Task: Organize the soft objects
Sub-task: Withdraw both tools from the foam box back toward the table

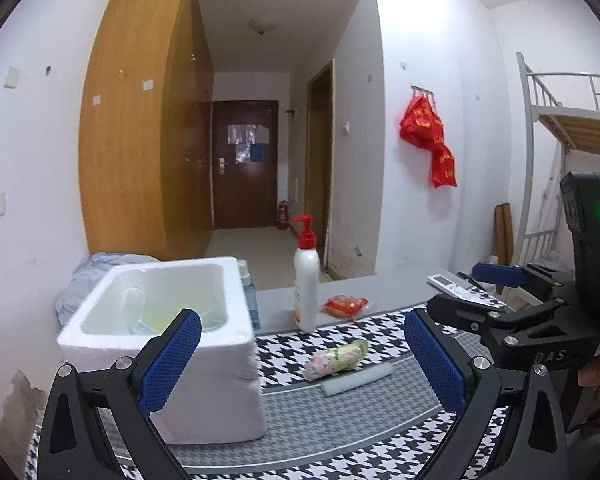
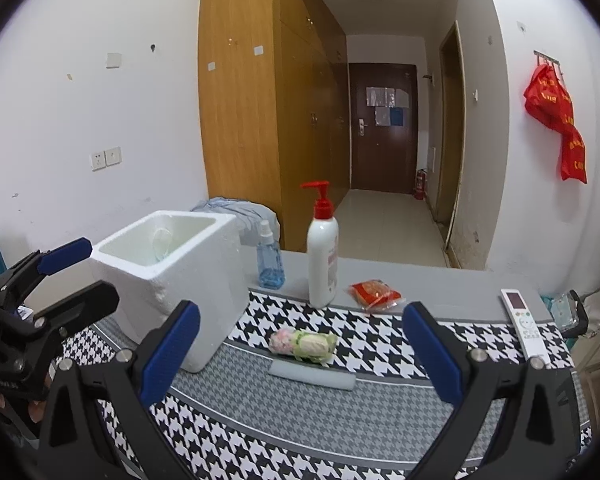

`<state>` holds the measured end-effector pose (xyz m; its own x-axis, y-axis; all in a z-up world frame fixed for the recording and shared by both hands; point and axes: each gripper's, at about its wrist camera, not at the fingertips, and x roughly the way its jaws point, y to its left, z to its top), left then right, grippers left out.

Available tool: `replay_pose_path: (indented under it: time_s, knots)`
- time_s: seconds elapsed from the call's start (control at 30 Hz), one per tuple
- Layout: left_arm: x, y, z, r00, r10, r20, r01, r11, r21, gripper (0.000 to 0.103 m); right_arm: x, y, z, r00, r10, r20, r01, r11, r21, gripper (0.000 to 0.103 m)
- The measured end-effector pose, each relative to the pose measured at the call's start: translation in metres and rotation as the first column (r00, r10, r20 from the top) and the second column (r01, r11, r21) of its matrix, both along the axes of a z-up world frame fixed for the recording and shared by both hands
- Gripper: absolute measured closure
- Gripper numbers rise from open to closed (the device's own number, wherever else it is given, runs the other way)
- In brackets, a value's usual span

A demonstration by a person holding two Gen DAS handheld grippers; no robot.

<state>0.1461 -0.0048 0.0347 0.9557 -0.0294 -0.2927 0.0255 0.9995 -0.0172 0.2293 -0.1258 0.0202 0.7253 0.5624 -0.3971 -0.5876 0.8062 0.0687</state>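
grey bench against a white wall, its near part covered by a black-and-white houndstooth mat. white foam box, open at the top, stands on the left part of the mat; a pale item lies inside, too indistinct to name. wooden wardrobe rises behind the box. left hand-held gripper, released, blue pads wide apart, holds nothing and hovers over the near edge of the mat, one pad in front of the box. right hand-held gripper, likewise spread and holding nothing, frames the middle of the mat. white pump bottle with red top stands upright at the far edge of the mat, just right of the box. white remote control lies at the right end. blue spray bottle stands behind the box corner. soft pink-and-green bundle lies on the mat between box and remote, touching a pale foam tube just in front of it. red packet lies on bare bench near the pump bottle.
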Motion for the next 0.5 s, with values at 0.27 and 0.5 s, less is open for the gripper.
replay_pose_path:
  time_s: [0.27,0.5]
  knots:
    - [0.014,-0.015,-0.020,0.999,-0.023,-0.048,0.022,1.000,-0.011,0.001,0.005,-0.015,-0.017,0.999,-0.035,-0.021,0.034,0.999,-0.014,0.001]
    - [0.025,-0.022,-0.032,0.996,-0.032,-0.080,0.030,0.999,-0.020,0.001,0.006,-0.024,-0.033,0.997,-0.062,-0.048,0.060,0.997,-0.043,0.001]
